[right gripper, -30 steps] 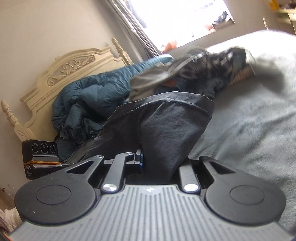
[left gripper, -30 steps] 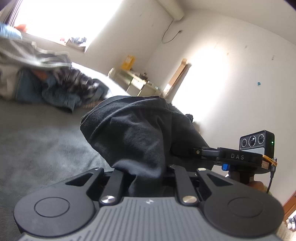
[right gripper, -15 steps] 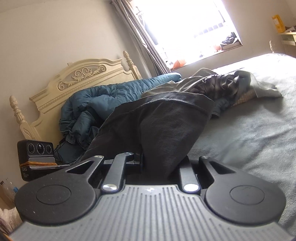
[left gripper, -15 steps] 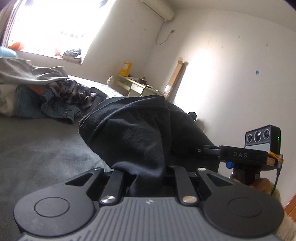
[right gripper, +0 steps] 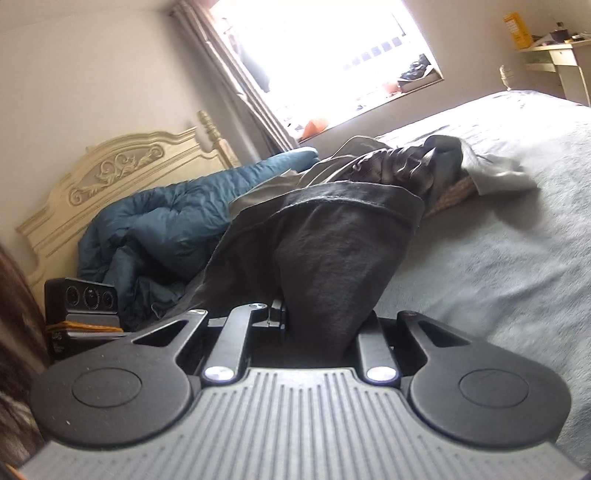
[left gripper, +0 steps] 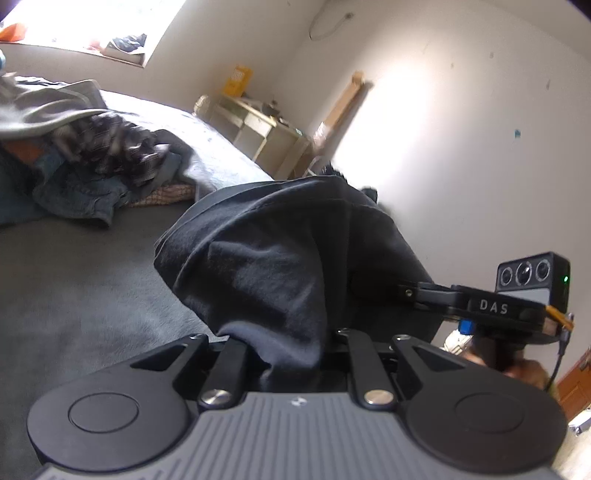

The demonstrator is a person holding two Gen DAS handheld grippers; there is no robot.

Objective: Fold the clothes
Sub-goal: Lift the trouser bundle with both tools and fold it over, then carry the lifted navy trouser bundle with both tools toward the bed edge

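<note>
I hold the black garment [left gripper: 280, 258] pinched in both claws above the bed [left gripper: 74, 288]; I'd keep the edge taut.

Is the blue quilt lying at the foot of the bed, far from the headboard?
No, the blue quilt is bunched up right against the carved headboard.

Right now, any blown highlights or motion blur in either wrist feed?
Left wrist view: the window is blown out, a hot glare patch sits on the white wall, and the pile of mixed clothes is smeared by motion blur. Right wrist view: the window is clipped to white, the cream carved headboard stays fairly sharp, and the grey bedspread looks soft.
</note>
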